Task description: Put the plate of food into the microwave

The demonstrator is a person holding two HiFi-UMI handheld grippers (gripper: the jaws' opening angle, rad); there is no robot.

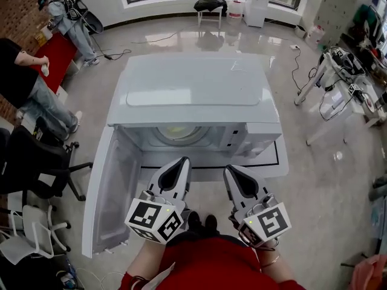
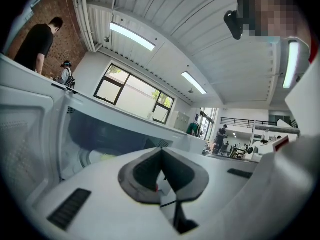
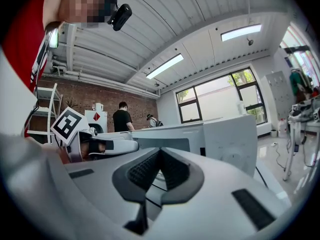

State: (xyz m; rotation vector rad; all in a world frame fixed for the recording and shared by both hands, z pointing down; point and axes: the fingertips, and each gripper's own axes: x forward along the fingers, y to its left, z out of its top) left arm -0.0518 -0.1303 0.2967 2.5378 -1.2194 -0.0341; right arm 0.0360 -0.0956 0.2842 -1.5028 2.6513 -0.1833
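Observation:
The white microwave [image 1: 193,89] stands in front of me with its door [image 1: 112,192] swung open to the left. Inside, on the turntable, a pale plate with yellowish food [image 1: 180,134] shows; in the left gripper view the plate [image 2: 100,158] lies at the cavity's floor. My left gripper [image 1: 182,161] is held just before the open cavity, shut with nothing in it. Beside it on the right, my right gripper [image 1: 232,170] is also shut and holds nothing. In the right gripper view the left gripper [image 3: 102,146] appears at the left, with the microwave's body [image 3: 225,134] ahead.
A person in black [image 1: 24,83] stands at the left near a black office chair [image 1: 36,162]. A white table with gear [image 1: 347,83] is at the right, and cables run over the shiny floor. A chair [image 1: 210,5] stands by the far window.

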